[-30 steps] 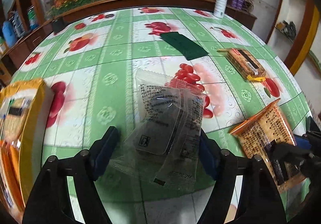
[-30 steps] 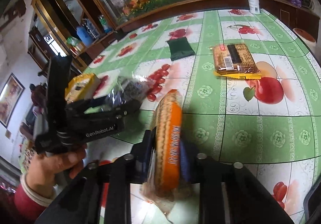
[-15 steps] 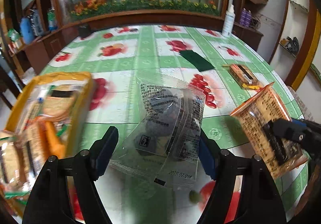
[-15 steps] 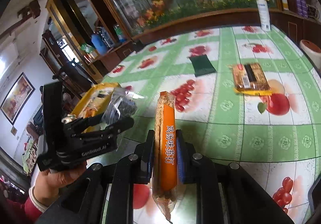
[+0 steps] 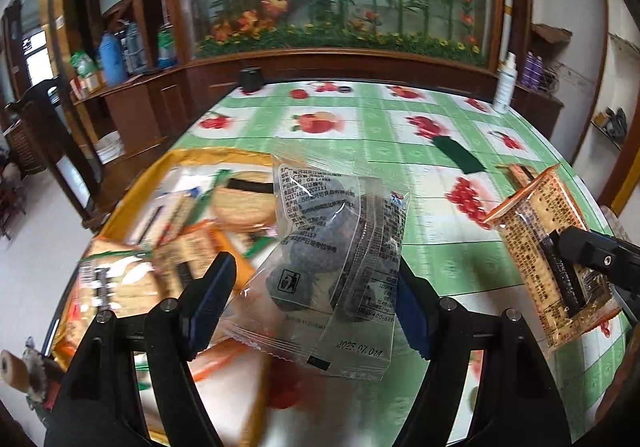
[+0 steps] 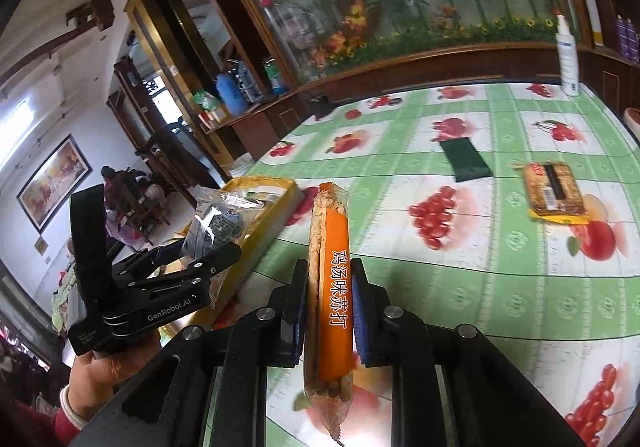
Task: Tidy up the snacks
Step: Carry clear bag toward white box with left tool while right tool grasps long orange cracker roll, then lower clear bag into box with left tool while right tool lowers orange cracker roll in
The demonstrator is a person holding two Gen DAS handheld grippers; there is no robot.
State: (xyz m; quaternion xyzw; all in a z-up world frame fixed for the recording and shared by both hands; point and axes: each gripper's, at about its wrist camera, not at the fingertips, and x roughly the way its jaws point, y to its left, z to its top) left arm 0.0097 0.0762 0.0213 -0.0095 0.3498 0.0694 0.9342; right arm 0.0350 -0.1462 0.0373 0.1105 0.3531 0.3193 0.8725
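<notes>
My left gripper (image 5: 310, 301) is shut on a clear packet of dark snacks (image 5: 340, 263) and holds it above the yellow box (image 5: 120, 207) of snack packs at the table's left edge. The left gripper (image 6: 200, 267) and its packet (image 6: 218, 225) also show in the right wrist view, over the yellow box (image 6: 272, 223). My right gripper (image 6: 330, 307) is shut on an orange cracker pack (image 6: 330, 287), held upright above the table; the pack also shows in the left wrist view (image 5: 548, 255). Another cracker pack (image 6: 554, 193) lies on the table at the right.
A dark green flat packet (image 6: 464, 159) lies mid-table on the green fruit-print cloth (image 6: 500, 279). A white spray bottle (image 6: 568, 59) stands at the far right edge. A small black cup (image 5: 250, 79) stands at the far edge. Wooden cabinets are behind.
Both grippers have lifted and swung left with their packs. The yellow box has come under the left gripper's packet. The right pack rose clear of the table.
</notes>
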